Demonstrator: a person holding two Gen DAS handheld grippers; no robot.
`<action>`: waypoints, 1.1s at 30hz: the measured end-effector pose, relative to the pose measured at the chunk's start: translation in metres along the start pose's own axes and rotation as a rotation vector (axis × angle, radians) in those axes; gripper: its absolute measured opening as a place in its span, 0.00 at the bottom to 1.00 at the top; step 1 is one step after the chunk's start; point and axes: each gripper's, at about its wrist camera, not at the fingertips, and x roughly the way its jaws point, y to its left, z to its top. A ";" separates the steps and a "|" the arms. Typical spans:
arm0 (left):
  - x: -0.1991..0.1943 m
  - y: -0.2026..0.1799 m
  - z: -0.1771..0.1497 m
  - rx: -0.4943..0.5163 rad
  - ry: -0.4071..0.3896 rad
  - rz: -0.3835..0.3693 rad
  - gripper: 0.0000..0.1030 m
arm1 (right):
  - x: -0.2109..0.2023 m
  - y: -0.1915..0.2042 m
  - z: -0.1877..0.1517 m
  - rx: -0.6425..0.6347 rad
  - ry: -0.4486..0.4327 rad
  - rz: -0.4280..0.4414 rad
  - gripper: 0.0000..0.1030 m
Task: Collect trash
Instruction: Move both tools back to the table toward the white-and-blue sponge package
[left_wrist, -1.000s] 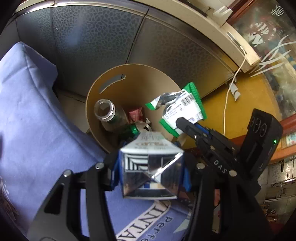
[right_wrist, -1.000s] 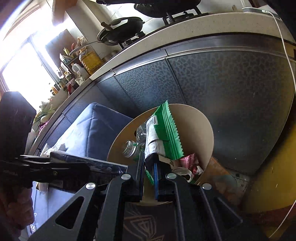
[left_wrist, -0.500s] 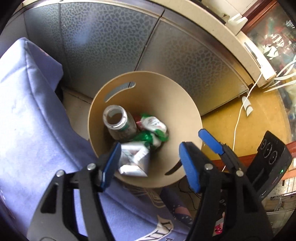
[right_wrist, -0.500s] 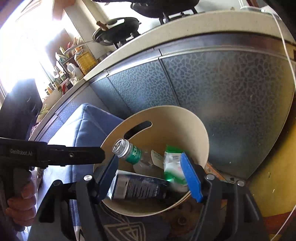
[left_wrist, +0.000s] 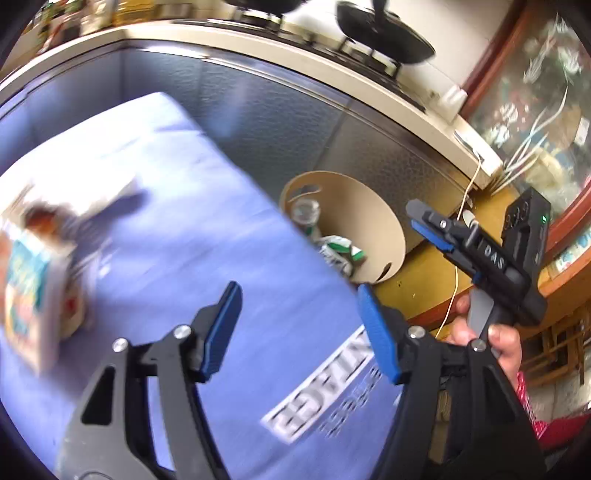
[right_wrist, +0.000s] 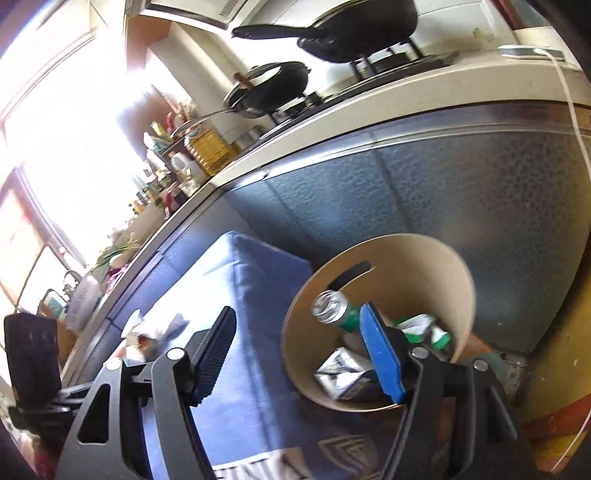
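The round tan bin (right_wrist: 424, 258) stands on the floor, just beside the blue cloth (left_wrist: 184, 240) and in front of the dark cabinet (right_wrist: 443, 192). Inside it lie a clear bottle (right_wrist: 327, 312) with a green label, a shiny squashed carton (right_wrist: 340, 373) and a green and white wrapper (right_wrist: 424, 328). The left gripper (left_wrist: 299, 328) is wide open over the cloth and holds nothing. The right gripper (right_wrist: 299, 354) is wide open too, near the bin, and also empty. A blurry box (left_wrist: 29, 295) stands on the cloth.
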 end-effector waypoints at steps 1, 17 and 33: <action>-0.013 0.012 -0.009 -0.023 -0.013 0.003 0.61 | 0.004 0.008 -0.002 -0.006 0.017 0.021 0.64; -0.127 0.173 -0.092 -0.370 -0.191 0.159 0.61 | 0.162 0.192 -0.033 -0.097 0.414 0.310 0.37; -0.134 0.201 -0.103 -0.464 -0.213 0.104 0.67 | 0.122 0.225 -0.086 -0.206 0.603 0.457 0.37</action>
